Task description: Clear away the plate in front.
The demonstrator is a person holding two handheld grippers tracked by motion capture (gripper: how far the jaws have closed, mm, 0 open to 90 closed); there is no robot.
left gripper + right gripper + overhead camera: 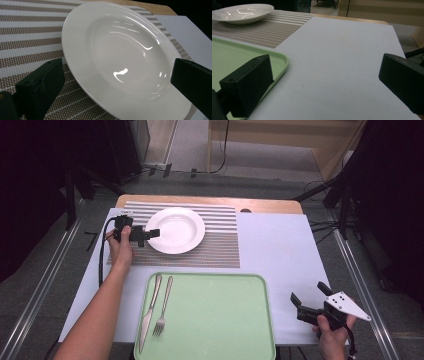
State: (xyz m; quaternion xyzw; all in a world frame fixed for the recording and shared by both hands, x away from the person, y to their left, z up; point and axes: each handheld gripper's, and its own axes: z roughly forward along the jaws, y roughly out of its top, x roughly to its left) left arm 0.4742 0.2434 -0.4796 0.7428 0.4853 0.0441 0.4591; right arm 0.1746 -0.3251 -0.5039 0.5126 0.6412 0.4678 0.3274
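two grippers are shown over a table being laid. the left gripper (pixel 148 235), at the upper left of the high view, is held at the left rim of the white deep plate (pixel 176 230); its jaws are spread and the plate is not pinched, one jaw lying outside the rim and the other over the bowl in the left gripper view. the plate (pixel 120 57) is seen resting on the striped placemat (pixel 215 247), left of centre in the upper half of the frame, and it is empty. the right gripper (pixel 311 299), at the lower right, is held with jaws spread over the white table cover (pixel 342 65), nothing between them. in the green tray (pixel 220 315), at lower centre, a table knife (pixel 150 312) and a fork (pixel 163 307) are seen lying side by side near its left edge; the rest of the tray is bare. the plate is judged to be in place already, while the cutlery is judged not yet laid beside it, so roughly the first part of the work appears done.
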